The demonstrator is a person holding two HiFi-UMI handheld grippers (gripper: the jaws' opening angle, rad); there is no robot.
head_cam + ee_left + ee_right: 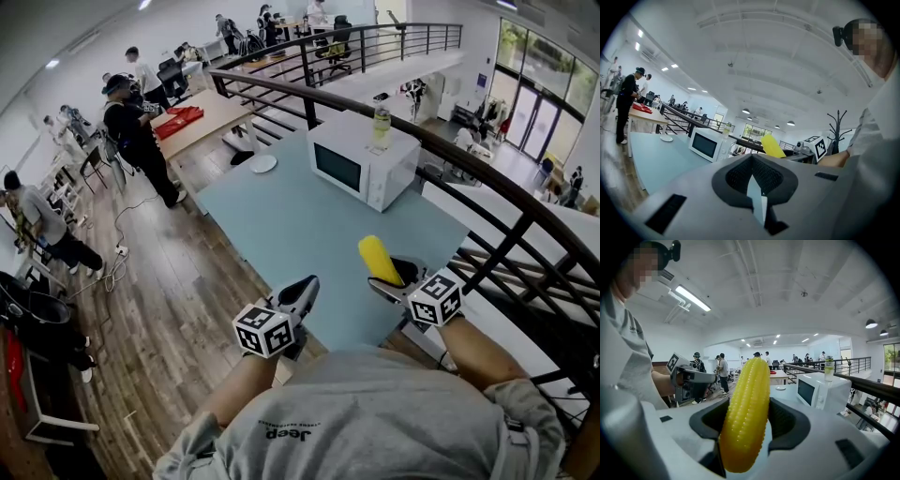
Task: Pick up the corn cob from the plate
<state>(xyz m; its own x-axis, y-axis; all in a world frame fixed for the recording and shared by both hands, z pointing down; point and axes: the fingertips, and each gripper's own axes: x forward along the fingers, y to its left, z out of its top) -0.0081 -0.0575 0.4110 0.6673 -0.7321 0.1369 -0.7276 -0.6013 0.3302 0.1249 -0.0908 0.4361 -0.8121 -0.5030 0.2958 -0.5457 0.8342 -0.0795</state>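
Right hand-held gripper (746,427) clamps bumpy yellow corn cob (751,390) aloft, pick apparently complete; left hand-held gripper (754,180) closed, empty.

Place: an open-plan office or lab workspace on an upper level.
Edge: a black metal railing (309,98) borders the level, with a lower floor beyond it.
Floor: wood planks (178,281) with cables (117,258) lying across them.
Furniture: a long surface (211,117) with people (131,122) standing at it; a light-blue surface (281,225) carrying a microwave (364,161).
Light: strip lights (691,297) on a white ceiling; tall glass doors (534,112).
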